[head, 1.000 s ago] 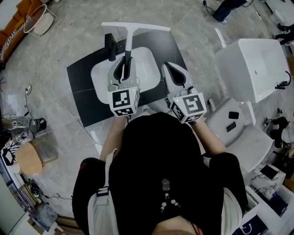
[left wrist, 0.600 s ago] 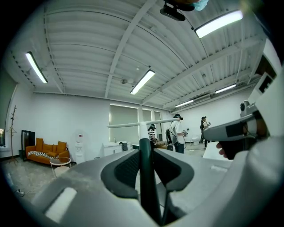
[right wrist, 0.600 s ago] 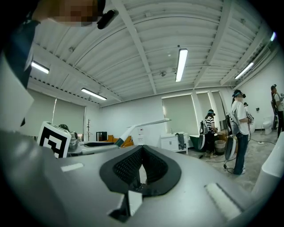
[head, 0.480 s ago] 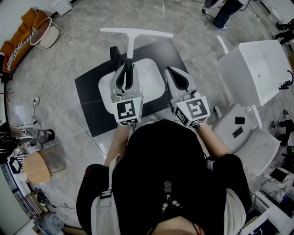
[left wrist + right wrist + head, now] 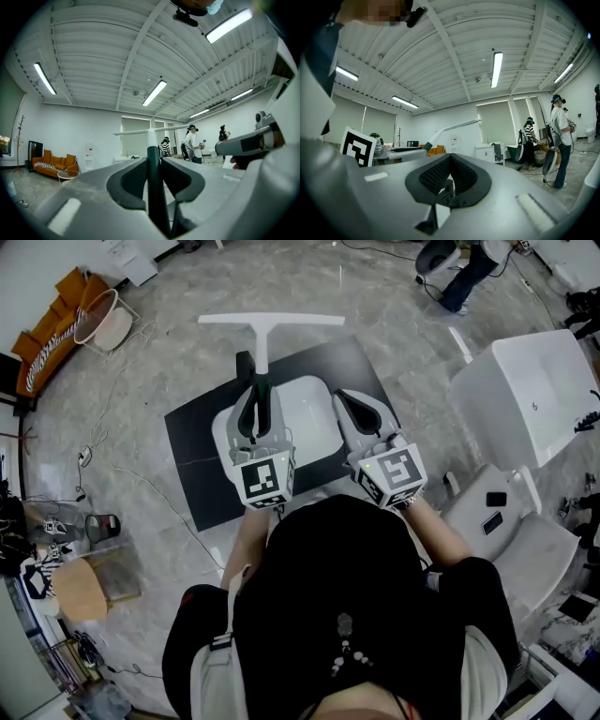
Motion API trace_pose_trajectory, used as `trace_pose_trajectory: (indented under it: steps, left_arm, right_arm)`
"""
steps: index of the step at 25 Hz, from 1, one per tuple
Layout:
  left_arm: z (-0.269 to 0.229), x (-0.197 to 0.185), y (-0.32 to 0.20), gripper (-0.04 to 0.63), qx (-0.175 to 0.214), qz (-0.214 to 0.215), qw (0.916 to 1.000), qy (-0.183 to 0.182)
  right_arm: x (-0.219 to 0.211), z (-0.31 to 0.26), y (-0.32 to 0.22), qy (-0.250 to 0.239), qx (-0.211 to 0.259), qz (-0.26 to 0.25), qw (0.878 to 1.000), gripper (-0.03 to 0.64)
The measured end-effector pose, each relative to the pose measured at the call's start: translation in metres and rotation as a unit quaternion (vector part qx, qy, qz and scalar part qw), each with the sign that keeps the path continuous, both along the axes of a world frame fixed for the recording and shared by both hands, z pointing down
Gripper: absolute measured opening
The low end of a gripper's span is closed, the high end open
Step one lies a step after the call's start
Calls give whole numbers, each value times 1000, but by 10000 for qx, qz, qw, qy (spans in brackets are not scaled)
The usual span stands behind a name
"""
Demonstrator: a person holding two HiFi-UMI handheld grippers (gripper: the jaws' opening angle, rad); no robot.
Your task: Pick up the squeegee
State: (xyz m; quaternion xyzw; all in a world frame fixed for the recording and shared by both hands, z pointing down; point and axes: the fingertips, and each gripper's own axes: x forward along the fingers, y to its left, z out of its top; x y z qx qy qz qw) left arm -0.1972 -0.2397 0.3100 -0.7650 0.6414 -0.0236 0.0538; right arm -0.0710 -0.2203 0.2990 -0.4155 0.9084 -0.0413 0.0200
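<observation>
The squeegee (image 5: 270,322) has a long white blade on a white neck and a dark handle. My left gripper (image 5: 259,390) is shut on that handle and holds the squeegee up over the white basin (image 5: 305,399), blade pointing away from me. In the left gripper view the dark handle (image 5: 154,187) runs between the jaws and the white blade (image 5: 140,131) crosses beyond them. My right gripper (image 5: 345,397) hovers beside it over the basin's right side, shut with nothing in it; in its own view the pads (image 5: 440,173) meet and the squeegee (image 5: 452,126) shows at the left.
The basin lies on a black mat (image 5: 192,460) on the marble floor, with a black faucet (image 5: 244,365) at its back. A white cabinet (image 5: 525,395) and a chair stand at the right, a wooden stool (image 5: 75,589) and cables at the left. People stand far off in the room.
The left gripper keeps its hold and the squeegee reaches a little farther beyond the mat's far edge. The head view has shifted, so the floor slid downward. The right gripper stays beside it.
</observation>
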Motion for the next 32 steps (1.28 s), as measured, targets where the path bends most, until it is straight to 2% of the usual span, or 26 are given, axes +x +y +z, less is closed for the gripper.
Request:
trace_pose_trajectory:
  steps: [7,16,32]
  left_arm:
    - [-10,2,2,106,121,-63,9998,140]
    - [-6,1,4,106,101,-65,9999,96]
    - [-1,8,2,106,75,-35,9998,162]
  right_arm:
    - [0,-2,-2,27,71,-110,9999,2]
    - [-5,-2,0,56,80,-236,9997,0]
    - [2,3,-1,95,57,-180,9998,0]
